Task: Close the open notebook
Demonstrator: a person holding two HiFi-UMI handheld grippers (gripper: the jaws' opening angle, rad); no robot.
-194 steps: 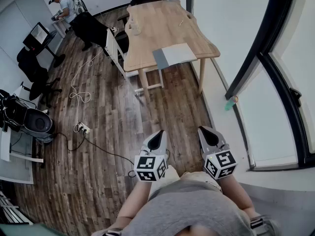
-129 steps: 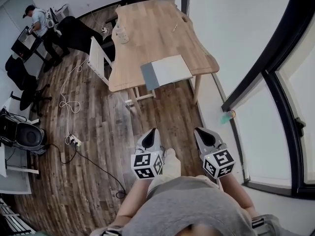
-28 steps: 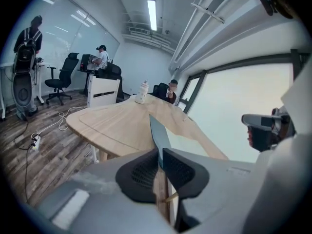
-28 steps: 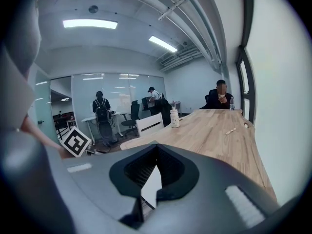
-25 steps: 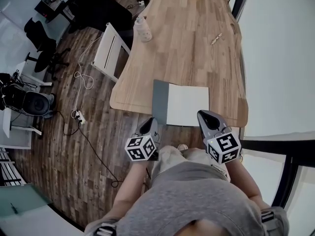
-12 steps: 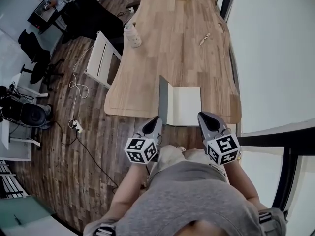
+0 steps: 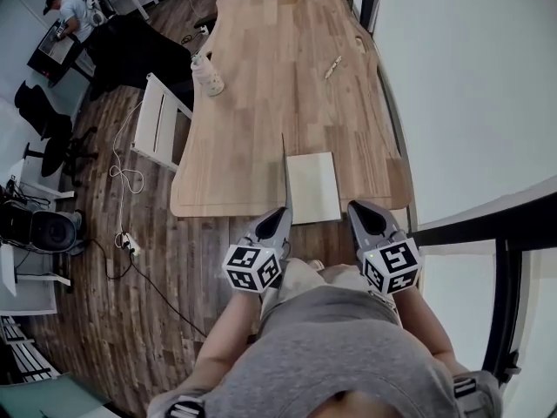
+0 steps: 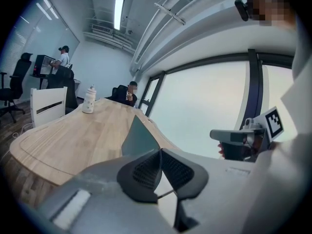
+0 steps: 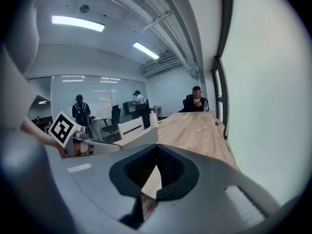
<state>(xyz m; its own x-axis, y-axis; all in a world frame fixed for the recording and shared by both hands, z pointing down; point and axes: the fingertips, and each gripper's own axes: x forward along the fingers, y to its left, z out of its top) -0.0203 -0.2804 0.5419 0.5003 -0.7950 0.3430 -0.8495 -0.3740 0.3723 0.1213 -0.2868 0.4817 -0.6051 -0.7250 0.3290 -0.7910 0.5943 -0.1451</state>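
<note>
The left gripper [image 7: 281,212] has fingers that have just been closing and now pinch the upright cover of the grey-covered white-paged notebook [image 7: 312,185], which lies at the near edge of the light wooden tabletop [image 7: 261,103]. By that tabletop's near right corner, the right gripper [image 7: 354,207] has its fingers together, holding nothing.

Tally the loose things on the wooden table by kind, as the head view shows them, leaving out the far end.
notebook: 1
bottle: 1
pen: 1
Total: 3
Not counted: a small spot beyond the pen, too small to tell.
</note>
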